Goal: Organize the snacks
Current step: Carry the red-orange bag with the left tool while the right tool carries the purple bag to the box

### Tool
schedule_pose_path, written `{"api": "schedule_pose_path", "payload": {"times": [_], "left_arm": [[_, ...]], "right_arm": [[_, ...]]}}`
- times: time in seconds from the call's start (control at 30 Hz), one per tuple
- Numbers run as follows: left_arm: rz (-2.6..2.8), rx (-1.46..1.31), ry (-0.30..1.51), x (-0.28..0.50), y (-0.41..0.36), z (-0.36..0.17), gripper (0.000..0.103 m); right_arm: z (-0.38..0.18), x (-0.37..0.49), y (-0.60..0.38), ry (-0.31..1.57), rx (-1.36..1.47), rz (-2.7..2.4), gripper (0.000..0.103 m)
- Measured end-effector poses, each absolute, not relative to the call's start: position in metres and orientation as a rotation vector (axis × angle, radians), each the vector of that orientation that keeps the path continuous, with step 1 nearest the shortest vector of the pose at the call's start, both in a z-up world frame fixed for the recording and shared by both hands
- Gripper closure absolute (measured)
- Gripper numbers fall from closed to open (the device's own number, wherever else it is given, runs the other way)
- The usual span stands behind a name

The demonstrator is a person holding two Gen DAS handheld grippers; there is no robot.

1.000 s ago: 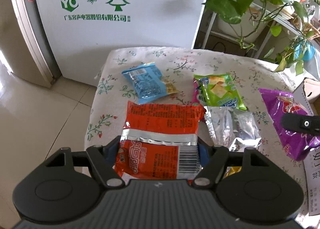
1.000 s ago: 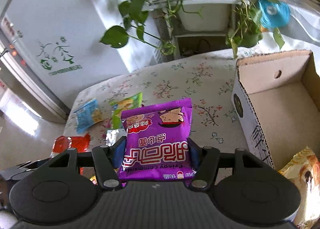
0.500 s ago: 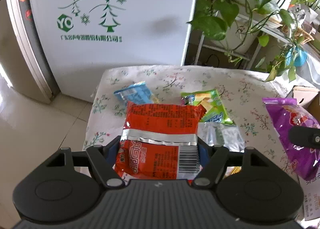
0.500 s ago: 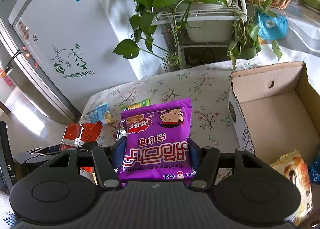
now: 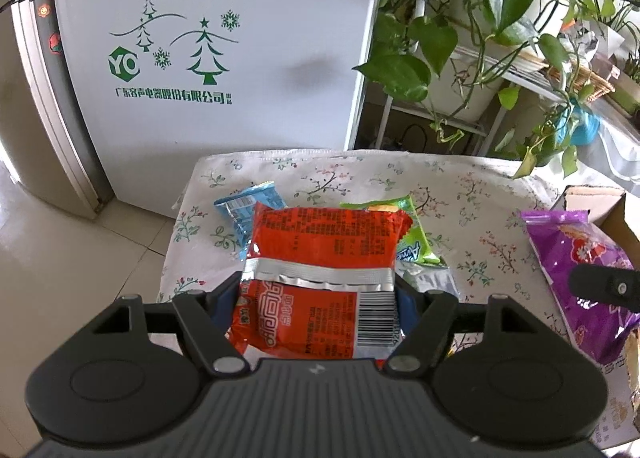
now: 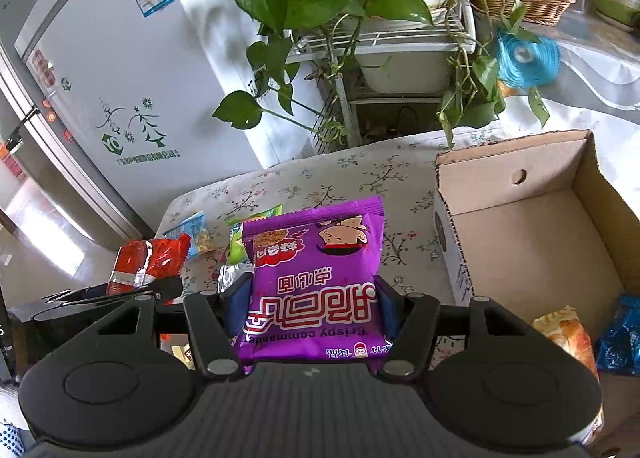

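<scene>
Cardboard box (image 6: 520, 234) w/ orange pack (image 6: 568, 338), blue pack (image 6: 620, 342), left hand-held gripper (image 5: 320, 298) clamped on red pack (image 5: 320, 282), right (image 6: 310, 308) on purple pack (image 6: 316, 278)

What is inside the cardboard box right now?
The cardboard box is mostly bare inside. An orange-yellow snack bag and a blue packet lie at its near end. The right gripper's body hides the nearest corner.

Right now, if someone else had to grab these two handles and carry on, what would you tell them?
Left gripper: shut on the red packet, held above the table.
Right gripper: shut on the purple packet, beside the cardboard box.
Done: an orange packet and a blue one lie in the box.
Left: box both held packets, then the blue packet, green packet and silver packet on the table.
</scene>
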State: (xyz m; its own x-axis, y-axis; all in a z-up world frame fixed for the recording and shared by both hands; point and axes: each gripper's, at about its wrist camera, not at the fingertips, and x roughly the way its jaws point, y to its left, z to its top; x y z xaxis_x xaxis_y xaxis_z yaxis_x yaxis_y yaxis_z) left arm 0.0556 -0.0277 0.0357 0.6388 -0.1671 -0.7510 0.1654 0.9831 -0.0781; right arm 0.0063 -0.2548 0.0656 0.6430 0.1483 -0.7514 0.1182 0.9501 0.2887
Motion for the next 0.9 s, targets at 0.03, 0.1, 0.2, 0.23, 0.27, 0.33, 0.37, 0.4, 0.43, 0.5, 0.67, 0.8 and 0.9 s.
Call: {"api": "schedule_pose_path", "payload": {"times": [0.03,0.1,0.2,0.23,0.27,0.33,0.37,0.4,0.43,0.5,0.67,0.8,0.9], "left_arm": [[-0.189,-0.001,0.850,0.055,-0.029,0.037,0.030],[-0.187,0.002,0.832,0.053,-0.031,0.040,0.030],[-0.191,0.003,0.806,0.049,-0.034,0.045,0.030],[-0.191,0.005,0.795,0.047,-0.036,0.047,0.030],[-0.192,0.006,0.786,0.045,-0.037,0.048,0.030],[-0.203,0.000,0.773,0.040,-0.038,0.051,0.030],[-0.210,-0.006,0.769,0.037,-0.038,0.052,0.030],[-0.218,-0.013,0.767,0.033,-0.039,0.053,0.030],[-0.225,-0.018,0.766,0.030,-0.039,0.053,0.030],[-0.233,-0.030,0.771,0.021,-0.041,0.051,0.030],[-0.240,-0.073,0.799,-0.002,-0.044,0.043,0.030],[-0.235,-0.115,0.824,-0.015,-0.050,0.038,0.030],[-0.242,-0.134,0.829,-0.022,-0.058,0.040,0.030]], "right_arm": [[0.066,0.005,-0.256,0.873,0.328,0.016,0.035],[0.069,0.004,-0.259,0.864,0.325,0.011,0.035],[0.073,0.001,-0.265,0.847,0.324,0.002,0.035],[0.074,-0.001,-0.268,0.841,0.326,-0.001,0.035],[0.076,-0.002,-0.271,0.835,0.328,-0.004,0.035],[0.078,-0.005,-0.277,0.824,0.332,-0.012,0.035],[0.080,-0.006,-0.281,0.818,0.337,-0.019,0.035],[0.081,-0.008,-0.284,0.813,0.343,-0.026,0.035],[0.083,-0.009,-0.288,0.807,0.351,-0.032,0.035],[0.088,-0.012,-0.295,0.790,0.364,-0.036,0.035],[0.097,-0.020,-0.315,0.751,0.407,-0.051,0.035],[0.104,-0.026,-0.330,0.724,0.442,-0.063,0.035],[0.106,-0.030,-0.344,0.711,0.473,-0.079,0.035]]}}
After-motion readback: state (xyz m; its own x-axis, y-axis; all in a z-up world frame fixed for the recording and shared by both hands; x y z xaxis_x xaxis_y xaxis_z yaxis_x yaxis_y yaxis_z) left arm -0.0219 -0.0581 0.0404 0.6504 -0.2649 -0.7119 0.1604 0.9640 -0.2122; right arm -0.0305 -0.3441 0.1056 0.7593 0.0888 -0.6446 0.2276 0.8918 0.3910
